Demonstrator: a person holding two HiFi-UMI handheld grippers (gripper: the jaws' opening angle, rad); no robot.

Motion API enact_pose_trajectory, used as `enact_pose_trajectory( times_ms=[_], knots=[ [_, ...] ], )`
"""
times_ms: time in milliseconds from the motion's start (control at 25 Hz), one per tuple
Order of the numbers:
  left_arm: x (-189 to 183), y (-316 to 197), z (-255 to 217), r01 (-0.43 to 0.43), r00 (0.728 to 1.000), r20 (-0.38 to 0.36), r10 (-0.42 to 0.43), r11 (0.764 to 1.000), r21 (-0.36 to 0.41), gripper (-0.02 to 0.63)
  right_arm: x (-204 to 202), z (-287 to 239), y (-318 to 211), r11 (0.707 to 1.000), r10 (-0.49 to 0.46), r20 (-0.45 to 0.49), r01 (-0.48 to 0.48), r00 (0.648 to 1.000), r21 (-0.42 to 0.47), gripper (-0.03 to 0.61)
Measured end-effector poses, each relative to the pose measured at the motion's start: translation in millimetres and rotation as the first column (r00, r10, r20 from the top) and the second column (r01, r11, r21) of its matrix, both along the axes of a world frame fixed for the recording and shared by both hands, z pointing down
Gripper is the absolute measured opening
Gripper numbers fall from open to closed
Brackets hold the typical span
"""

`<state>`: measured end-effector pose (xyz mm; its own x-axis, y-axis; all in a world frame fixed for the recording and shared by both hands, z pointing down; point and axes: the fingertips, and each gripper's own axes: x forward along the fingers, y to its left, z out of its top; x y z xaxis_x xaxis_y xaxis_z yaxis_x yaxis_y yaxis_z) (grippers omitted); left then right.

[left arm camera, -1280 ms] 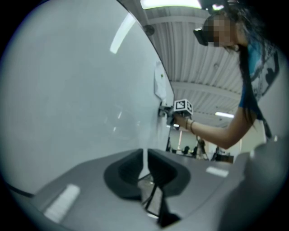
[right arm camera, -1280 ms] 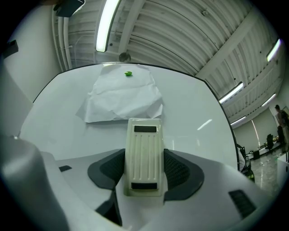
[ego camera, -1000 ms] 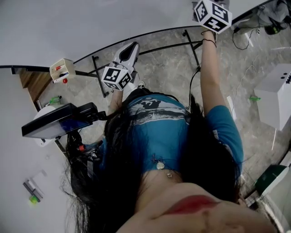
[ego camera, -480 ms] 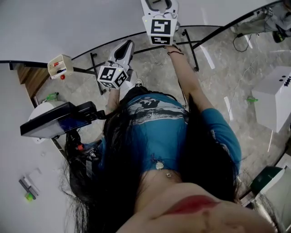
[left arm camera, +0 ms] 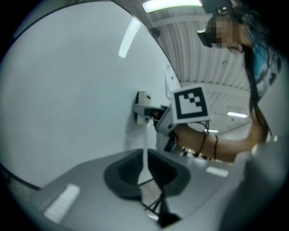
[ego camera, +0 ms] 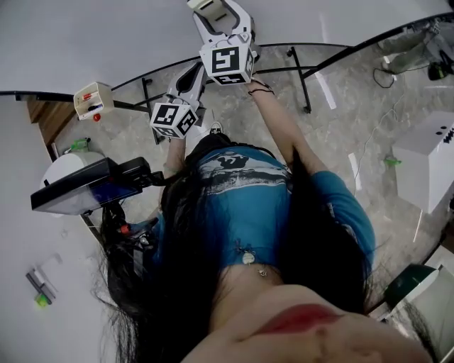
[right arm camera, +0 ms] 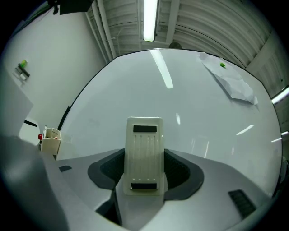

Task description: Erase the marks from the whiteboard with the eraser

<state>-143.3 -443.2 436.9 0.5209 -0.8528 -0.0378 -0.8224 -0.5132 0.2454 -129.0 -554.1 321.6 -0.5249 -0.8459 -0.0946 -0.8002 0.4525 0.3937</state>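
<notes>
The whiteboard stands upright in front of me and fills the right gripper view. I see no marks on the part that shows. My right gripper is raised at the top middle, shut on a cream eraser whose face is turned to the board. From the left gripper view the eraser looks pressed to the board. My left gripper hangs lower, just left of the right one; its jaws are closed with nothing between them.
A small marker holder with a red pen hangs at the board's lower left edge. A paper sheet is pinned at the board's upper right. Black stand legs cross the floor below. A white box stands right.
My right gripper has swept left along the board, from the top right to the top middle, with the eraser. The left gripper has stayed almost still.
</notes>
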Motion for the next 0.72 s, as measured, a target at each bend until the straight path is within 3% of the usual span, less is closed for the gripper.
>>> enact_pose_trajectory(
  times_ms=[360,720],
  knots=[
    [9.0,-1.1,-2.1,-0.029,1.0,-0.005,0.029,1.0,0.007,0.018,27.6,-24.6,-5.6,0.999,0.006,-0.04,-0.004,0.999,0.048,0.258],
    [17.5,-1.0,-3.7,-0.062,0.998,0.001,0.062,0.998,0.007,0.018,136.7,-87.2,-39.6,0.991,0.105,0.049,-0.108,0.993,0.073,0.258]
  ],
)
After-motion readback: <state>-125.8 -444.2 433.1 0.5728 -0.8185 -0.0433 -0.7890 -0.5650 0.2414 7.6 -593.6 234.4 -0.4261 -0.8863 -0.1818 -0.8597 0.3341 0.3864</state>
